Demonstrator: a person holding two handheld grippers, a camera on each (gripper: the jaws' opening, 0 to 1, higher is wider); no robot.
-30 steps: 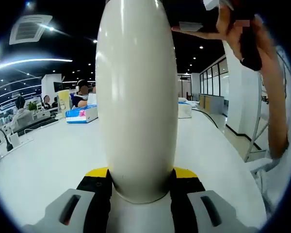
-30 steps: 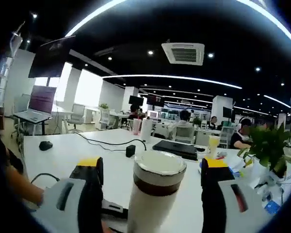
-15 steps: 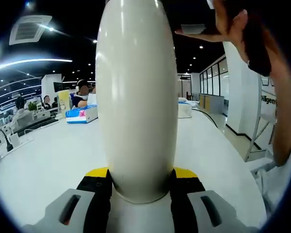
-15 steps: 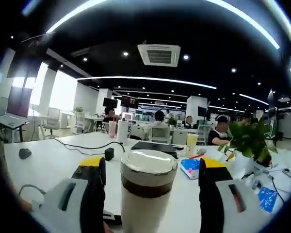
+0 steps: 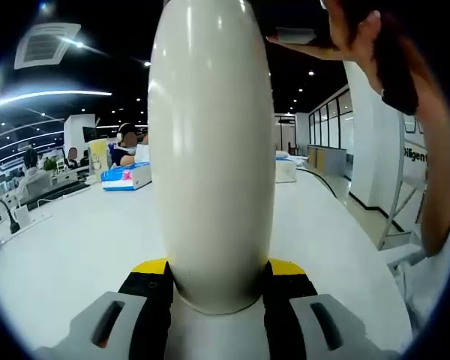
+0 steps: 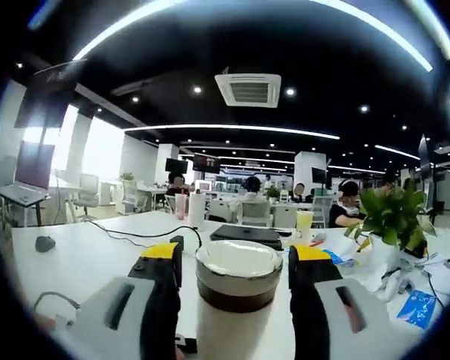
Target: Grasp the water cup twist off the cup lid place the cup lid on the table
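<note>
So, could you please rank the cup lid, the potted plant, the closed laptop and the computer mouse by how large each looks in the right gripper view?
1. cup lid, though it is nearest the camera, which inflates it
2. potted plant
3. closed laptop
4. computer mouse, clearly smallest

You are working in a large open-plan office. Around your white tabletop (image 6: 97, 259) stand more long white desks, and people sit at them in office chairs behind the closed black laptop (image 6: 247, 233). Left of that laptop a black mouse (image 6: 44, 243) and a trailing cable (image 6: 139, 234) lie on the tabletop; right of it stands a green potted plant (image 6: 394, 217). Overhead, a dark ceiling carries a cassette air-conditioning vent (image 6: 250, 89), long curved light strips (image 6: 232, 129) and small spotlights. In the left gripper view, a glass-walled partition (image 5: 330, 131) runs along the far side.
</note>
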